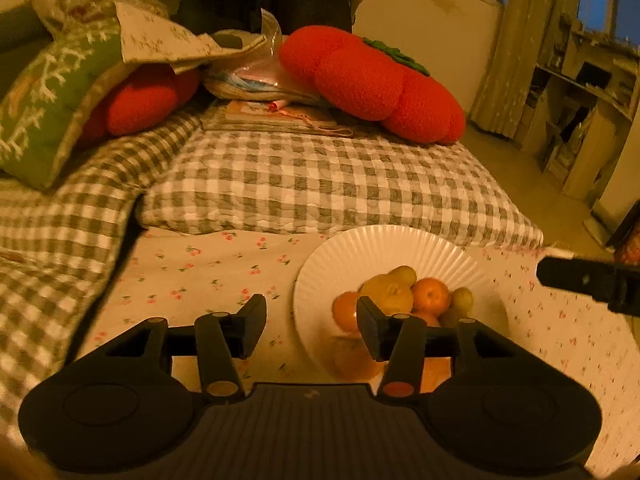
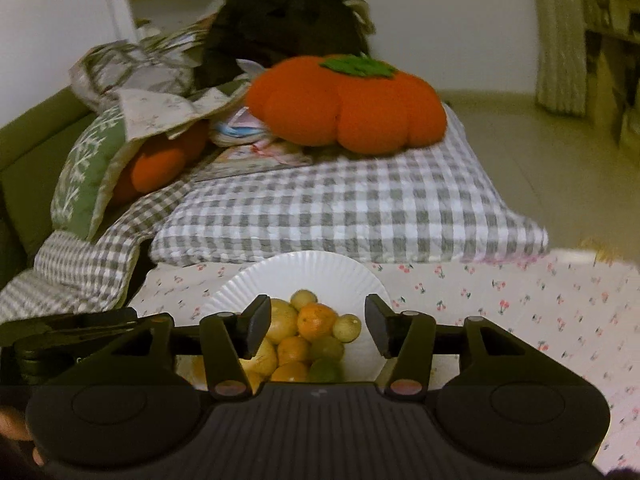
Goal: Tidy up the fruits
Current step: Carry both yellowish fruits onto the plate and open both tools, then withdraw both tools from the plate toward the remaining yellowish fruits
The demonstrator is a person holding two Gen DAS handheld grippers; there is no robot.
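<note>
Behind the fruit plate, a checked cushion bears what seems a pumpkin pillow; both grippers' fingers released.

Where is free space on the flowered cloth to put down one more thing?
Right of the white plate, the flowered cloth lies bare up to the checked quilt. Another bare strip lies left of the plate, bordered by the quilt. The plate's middle is crowded with piled fruits, and only its far rim is free.

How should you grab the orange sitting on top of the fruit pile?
Pinch the orange across its round middle, coming straight down from above. Pears and green fruits crowd its sides on the plate, so only its top is free.
</note>
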